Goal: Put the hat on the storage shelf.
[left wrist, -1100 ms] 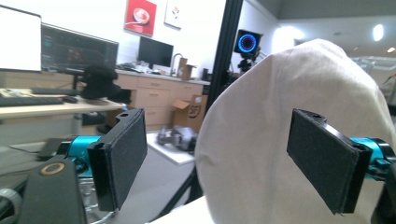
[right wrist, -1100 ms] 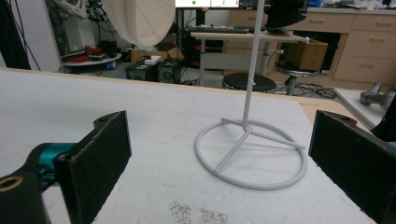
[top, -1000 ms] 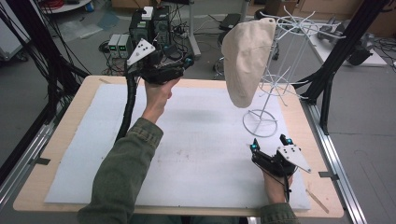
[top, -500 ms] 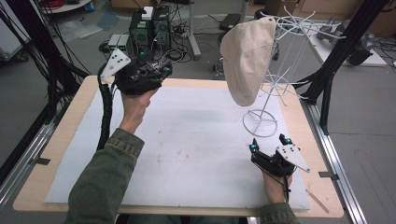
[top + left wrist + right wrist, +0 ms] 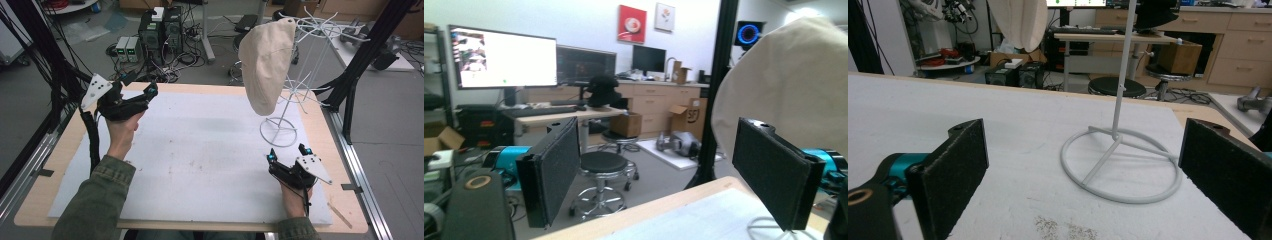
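Note:
A cream cloth cap [image 5: 266, 62] hangs on a white wire stand [image 5: 280, 131] at the table's back right. My left gripper [image 5: 145, 90] is held up over the table's back left corner, open and empty. Its own view looks past both jaws at the cap [image 5: 789, 85] on the right. My right gripper [image 5: 287, 152] rests low near the front right, open and empty, just in front of the stand's ring base [image 5: 1120, 167]. The cap's lower edge [image 5: 1018, 22] shows at the top of the right gripper view.
A white mat [image 5: 200, 150] covers the wooden table [image 5: 50, 170]. Black frame posts [image 5: 360, 65] stand at both sides. Computers and cables [image 5: 160, 30] lie on the floor behind the table. An office stool [image 5: 604, 165] and desks stand farther back.
My left gripper has swung left and back toward me, from near the table's back middle to its back left corner. The right gripper has stayed put.

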A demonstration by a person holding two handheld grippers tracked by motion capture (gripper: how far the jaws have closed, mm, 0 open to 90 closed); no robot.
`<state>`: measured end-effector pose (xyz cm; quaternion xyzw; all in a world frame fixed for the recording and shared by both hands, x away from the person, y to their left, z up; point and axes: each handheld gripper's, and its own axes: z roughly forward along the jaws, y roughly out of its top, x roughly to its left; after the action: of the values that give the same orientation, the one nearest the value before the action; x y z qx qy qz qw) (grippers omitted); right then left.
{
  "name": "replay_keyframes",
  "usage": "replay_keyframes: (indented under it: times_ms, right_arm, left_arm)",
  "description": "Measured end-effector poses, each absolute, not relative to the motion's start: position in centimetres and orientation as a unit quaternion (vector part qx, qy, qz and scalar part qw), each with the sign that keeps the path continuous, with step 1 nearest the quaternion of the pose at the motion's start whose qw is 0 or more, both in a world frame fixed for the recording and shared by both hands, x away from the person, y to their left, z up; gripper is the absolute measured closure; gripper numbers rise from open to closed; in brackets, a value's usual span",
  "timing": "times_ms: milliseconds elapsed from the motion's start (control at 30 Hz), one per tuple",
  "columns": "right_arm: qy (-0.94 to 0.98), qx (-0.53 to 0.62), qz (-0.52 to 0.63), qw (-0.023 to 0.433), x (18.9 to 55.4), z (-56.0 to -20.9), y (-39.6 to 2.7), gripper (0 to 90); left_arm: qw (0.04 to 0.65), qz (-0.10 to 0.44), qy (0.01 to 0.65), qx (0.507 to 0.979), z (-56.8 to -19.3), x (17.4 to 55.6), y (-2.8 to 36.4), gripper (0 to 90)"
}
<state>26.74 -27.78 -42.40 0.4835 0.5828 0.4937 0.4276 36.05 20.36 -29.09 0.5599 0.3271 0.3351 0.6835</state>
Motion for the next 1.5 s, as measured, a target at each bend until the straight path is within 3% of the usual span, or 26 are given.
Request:
replay_keyframes:
  times_ms: [833,1500]
  right_arm:
    - [0.583,0.485,0.494,0.426,26.7,-42.4,-27.6,4.8]
    - [0.585,0.484,0.494,0.423,26.8,-42.4,-27.5,4.8]
  left_arm:
    - [0.646,0.365,0.416,0.525,-36.7,32.6,27.2,20.1]
    - [0.581,0.395,0.471,0.534,-41.0,29.2,30.4,20.0]
